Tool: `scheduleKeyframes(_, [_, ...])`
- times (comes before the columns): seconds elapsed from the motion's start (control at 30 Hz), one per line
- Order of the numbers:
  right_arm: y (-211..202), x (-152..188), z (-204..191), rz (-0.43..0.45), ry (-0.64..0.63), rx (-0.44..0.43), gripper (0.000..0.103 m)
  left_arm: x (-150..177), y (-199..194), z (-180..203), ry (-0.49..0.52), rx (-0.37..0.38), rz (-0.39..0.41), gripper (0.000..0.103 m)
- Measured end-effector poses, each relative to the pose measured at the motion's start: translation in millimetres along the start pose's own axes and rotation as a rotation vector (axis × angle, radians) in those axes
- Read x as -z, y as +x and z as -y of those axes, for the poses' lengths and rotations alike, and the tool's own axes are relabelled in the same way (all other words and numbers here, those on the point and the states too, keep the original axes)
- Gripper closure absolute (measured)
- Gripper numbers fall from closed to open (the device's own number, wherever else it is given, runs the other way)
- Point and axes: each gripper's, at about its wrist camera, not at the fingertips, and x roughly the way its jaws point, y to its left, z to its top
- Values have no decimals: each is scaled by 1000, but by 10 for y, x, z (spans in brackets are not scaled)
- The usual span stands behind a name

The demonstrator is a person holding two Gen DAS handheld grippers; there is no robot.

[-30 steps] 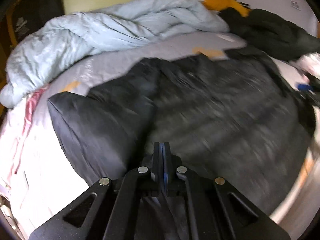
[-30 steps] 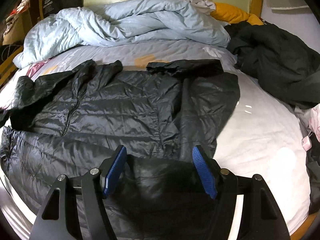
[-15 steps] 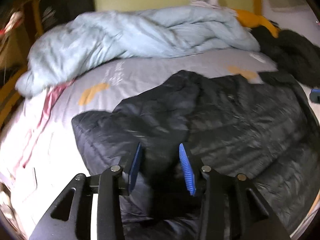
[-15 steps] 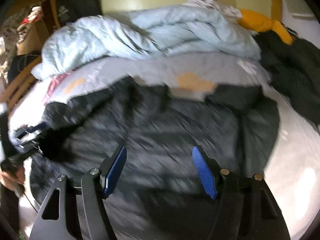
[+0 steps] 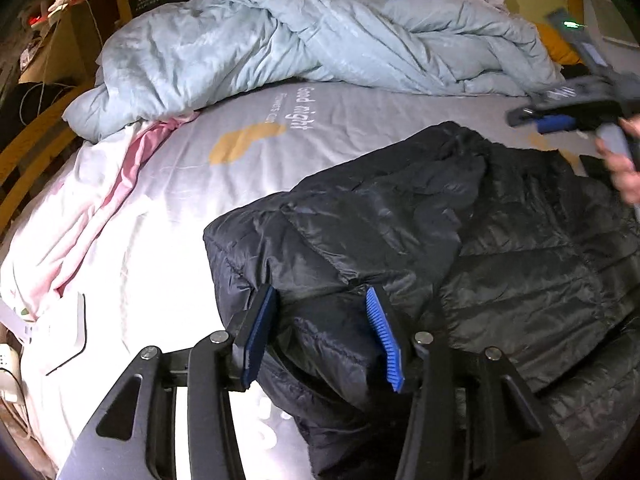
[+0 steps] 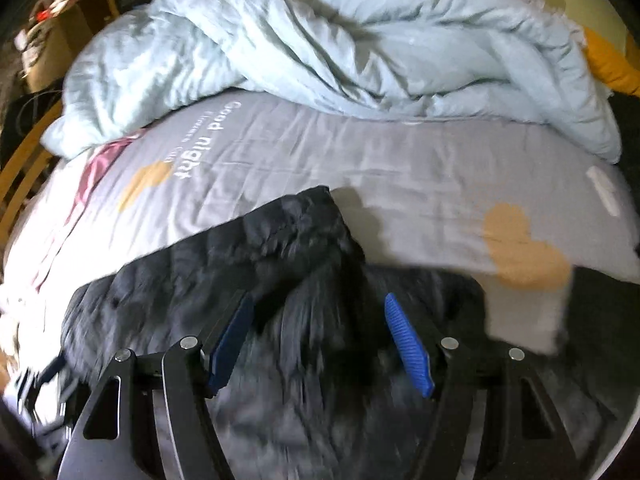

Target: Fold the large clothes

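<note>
A black puffer jacket (image 5: 500, 248) lies spread on the bed, its left sleeve folded in over the body. My left gripper (image 5: 320, 296) hovers over the jacket's near left edge. Its jaws are opening, and the fabric lies beneath and between the blue pads (image 5: 258, 332) without being pinched. My right gripper (image 6: 316, 300) stands open above the jacket (image 6: 280, 240) near its collar, with nothing gripped; that view is blurred. In the left wrist view the right gripper (image 5: 548, 122) shows at the far right, held by a hand (image 5: 624, 168).
A crumpled light blue duvet (image 5: 320, 40) fills the head of the bed. The grey printed sheet (image 5: 340, 128) is bare between duvet and jacket. Pink cloth (image 5: 132, 160) and a wooden bed frame (image 5: 32, 152) are on the left, an orange pillow (image 6: 608, 64) far right.
My left gripper went from shut to open, let go of the jacket and shifted left. My right gripper swung left across the jacket towards the collar, still open.
</note>
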Motion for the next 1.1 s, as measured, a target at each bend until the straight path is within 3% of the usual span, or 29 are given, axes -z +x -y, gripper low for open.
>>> scheduleKeyframes(0.2, [678,-386,38,-56,59,-10,33,-8,48,-42,-10,-17,-33,50])
scheduleKeyframes(0.33, [1066,-400,-70,-119,16,0,43,-6,125,-74,-22,-15,-53,47])
scheduleKeyframes(0.4, [1186,-371,-126,-138,-7,24,60,-2,167,-112,-45,-10,-65,47])
scheduleKeyframes(0.47, [1237,-325,-186,-132,-42,63,88,0,190,-153,-67,4,-69,47])
scheduleKeyframes(0.53, [1163,-303,-218,-89,-64,62,95,-11,182,-178,-83,9,-61,47])
scheduleKeyframes(0.67, [615,-298,-243,66,-103,39,97,-23,7,-215,-113,-12,2,47])
scheduleKeyframes(0.9, [-778,-89,-274,273,-205,97,97,1,-602,-363,-172,18,170,47])
scheduleKeyframes(1.1, [-1638,371,46,284,-159,171,97,-51,-752,-527,-231,80,205,47])
